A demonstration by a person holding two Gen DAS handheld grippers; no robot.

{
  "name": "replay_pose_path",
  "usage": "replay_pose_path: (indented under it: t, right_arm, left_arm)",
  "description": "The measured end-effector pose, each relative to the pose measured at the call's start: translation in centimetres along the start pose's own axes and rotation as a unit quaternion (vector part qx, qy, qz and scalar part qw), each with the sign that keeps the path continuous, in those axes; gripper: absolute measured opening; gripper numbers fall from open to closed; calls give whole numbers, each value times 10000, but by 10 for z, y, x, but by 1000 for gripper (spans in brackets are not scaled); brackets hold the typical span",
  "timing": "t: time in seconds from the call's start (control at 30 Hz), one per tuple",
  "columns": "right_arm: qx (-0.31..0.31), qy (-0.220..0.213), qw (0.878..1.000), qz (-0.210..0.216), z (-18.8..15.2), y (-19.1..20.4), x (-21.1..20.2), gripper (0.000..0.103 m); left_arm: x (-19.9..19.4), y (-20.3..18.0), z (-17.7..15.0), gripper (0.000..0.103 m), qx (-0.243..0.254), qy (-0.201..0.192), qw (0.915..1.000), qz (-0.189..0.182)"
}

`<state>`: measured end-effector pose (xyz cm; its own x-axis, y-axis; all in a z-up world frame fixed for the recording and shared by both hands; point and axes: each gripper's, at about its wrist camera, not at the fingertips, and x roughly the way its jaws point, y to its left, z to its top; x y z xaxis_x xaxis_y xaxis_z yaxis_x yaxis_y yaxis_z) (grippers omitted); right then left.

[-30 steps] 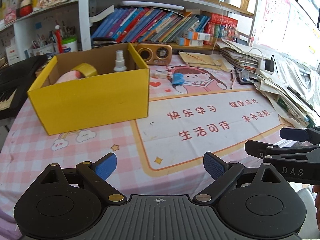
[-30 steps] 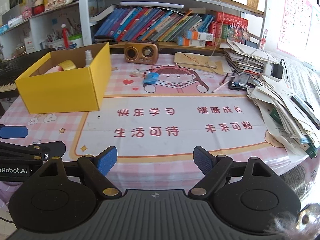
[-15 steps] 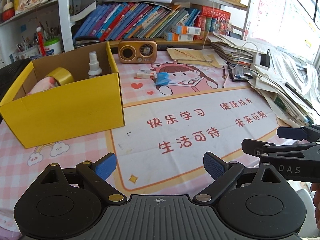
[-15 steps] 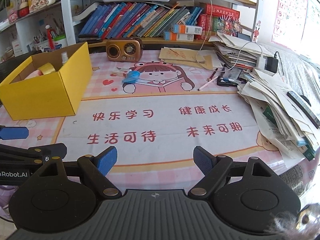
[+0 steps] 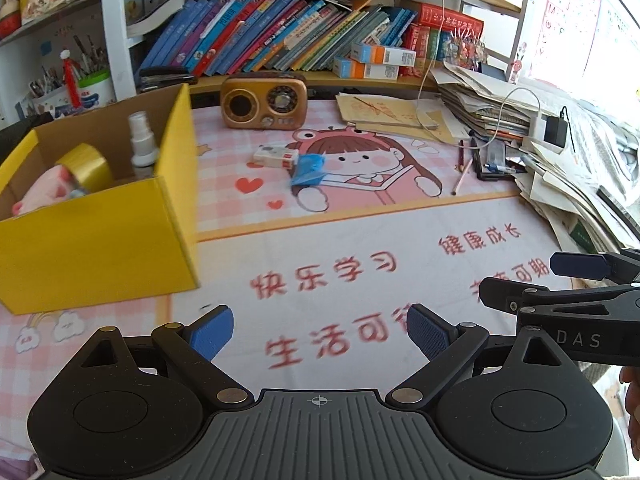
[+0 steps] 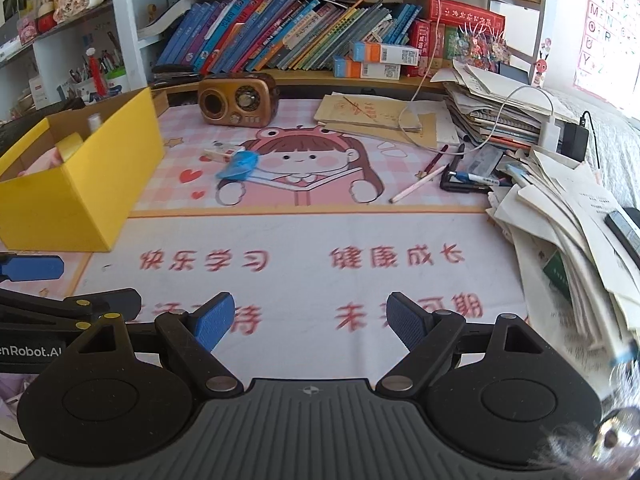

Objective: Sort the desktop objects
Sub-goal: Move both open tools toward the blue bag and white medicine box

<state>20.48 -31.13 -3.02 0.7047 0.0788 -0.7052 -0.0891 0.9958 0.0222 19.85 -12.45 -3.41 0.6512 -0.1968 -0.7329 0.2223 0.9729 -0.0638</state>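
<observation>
While both claws hung empty over the desk (image 5: 360, 240) mat, the left claw (image 5: 318, 330) and right claw (image 6: 310, 318) each stood with jaws spread wide. Farther back lay a blue packet (image 5: 308, 168) touching a small white box (image 5: 276, 157); the yellow box (image 5: 100, 236) with tape roll (image 5: 86, 166) and spray bottle (image 5: 142, 144) sat left.
</observation>
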Motion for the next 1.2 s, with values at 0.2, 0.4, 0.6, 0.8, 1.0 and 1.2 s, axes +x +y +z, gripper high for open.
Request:
replay_pose_path:
  t: [0.2, 0.4, 0.6, 0.8, 1.0, 1.2]
  right_arm:
    - [-47, 51, 9998, 164, 12, -29, 18, 82]
    - [-51, -1, 9994, 333, 24, -52, 31, 82]
    - [-10, -148, 9991, 409, 41, -71, 42, 82]
    - [-57, -328, 9984, 459, 60, -80, 52, 82]
    - [-73, -535, 9973, 491, 81, -84, 63, 82]
    - [-142, -628, 9964, 555, 95, -82, 75, 82]
  left_arm:
    - [18, -21, 11, 96, -107, 83, 9998, 133]
    - [27, -39, 25, 96, -106, -11, 9996, 269]
    - [35, -44, 39, 96, -170, -136, 9987, 458]
    - [49, -42, 51, 95, -253, -289, 9971, 656]
    - [65, -45, 63, 93, -253, -496, 9961, 687]
    - [89, -34, 77, 89, -362, -599, 9944, 797]
